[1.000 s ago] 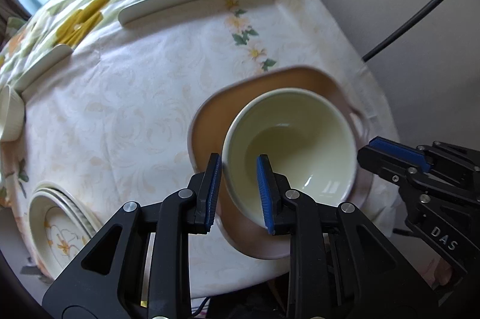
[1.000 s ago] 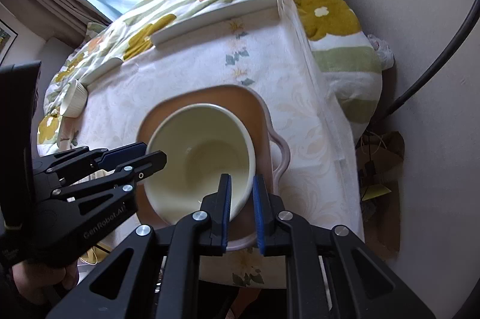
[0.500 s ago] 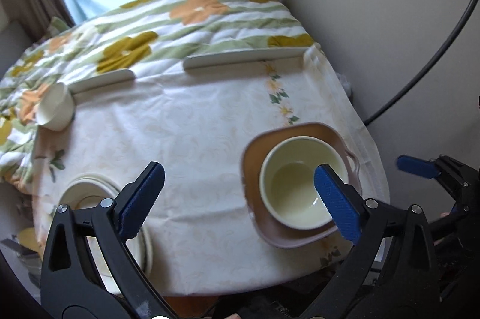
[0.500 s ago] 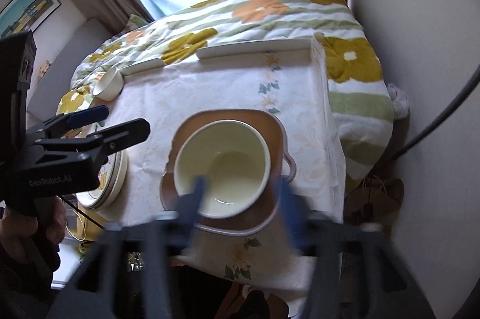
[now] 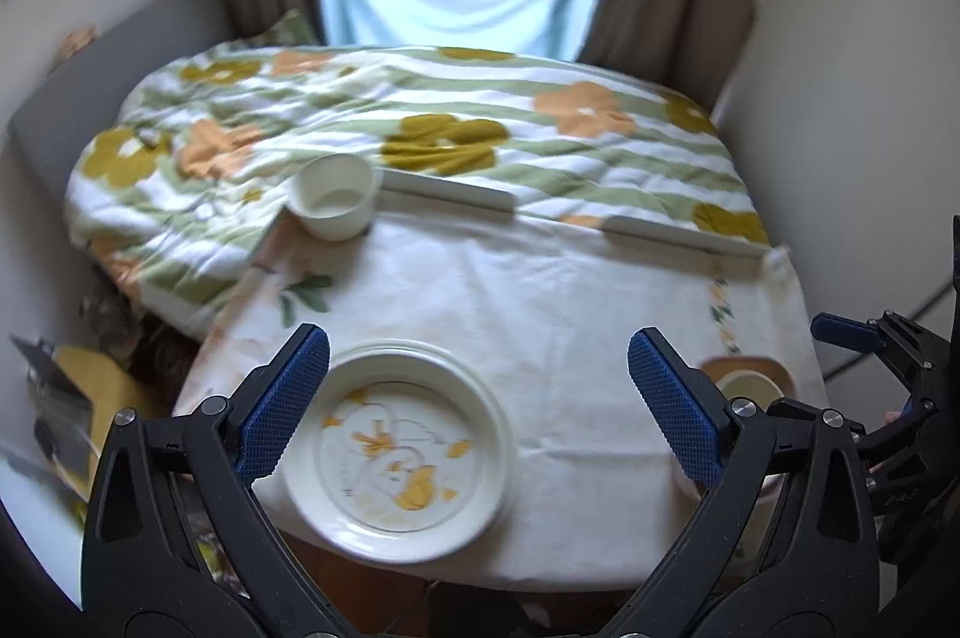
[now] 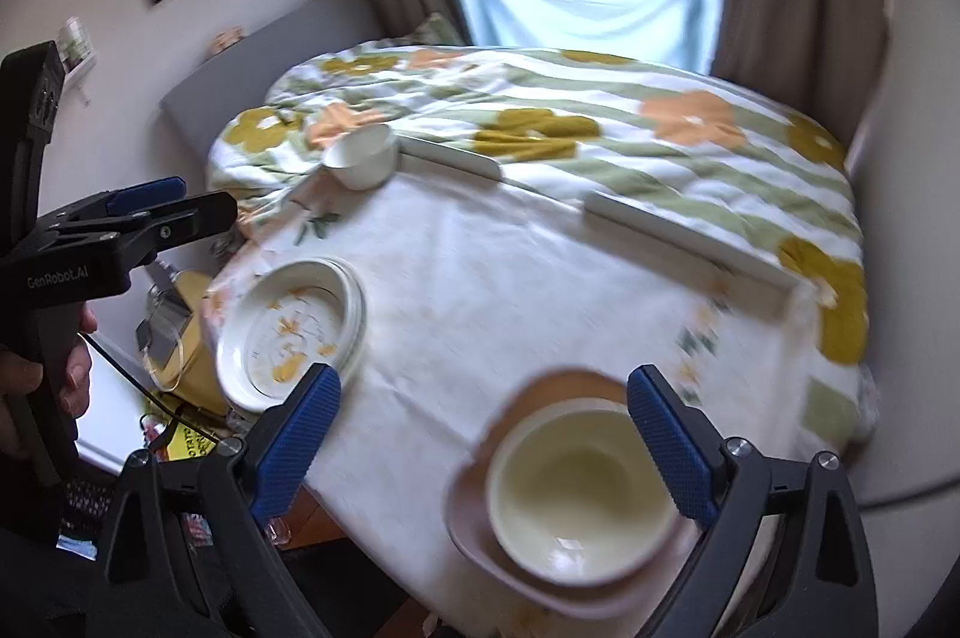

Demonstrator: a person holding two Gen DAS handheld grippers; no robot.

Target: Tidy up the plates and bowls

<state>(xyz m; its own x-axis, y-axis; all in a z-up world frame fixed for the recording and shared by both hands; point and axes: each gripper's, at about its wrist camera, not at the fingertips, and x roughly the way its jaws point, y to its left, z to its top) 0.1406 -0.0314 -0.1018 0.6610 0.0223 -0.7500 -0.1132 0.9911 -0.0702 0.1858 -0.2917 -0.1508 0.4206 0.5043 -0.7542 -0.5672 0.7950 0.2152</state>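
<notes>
Right wrist view has the cream bowl [image 6: 579,488] sitting inside the brown dish [image 6: 480,530] at the near right corner of the table [image 6: 540,290], framed by the right gripper [image 6: 483,431] with its jaws spread wide and holding nothing. Off to the left sits the stack of floral plates [image 6: 288,332], and a small white bowl [image 6: 360,156] rests at the far edge. Left gripper [image 5: 477,413] is wide open too, hanging over those plates.
</notes>
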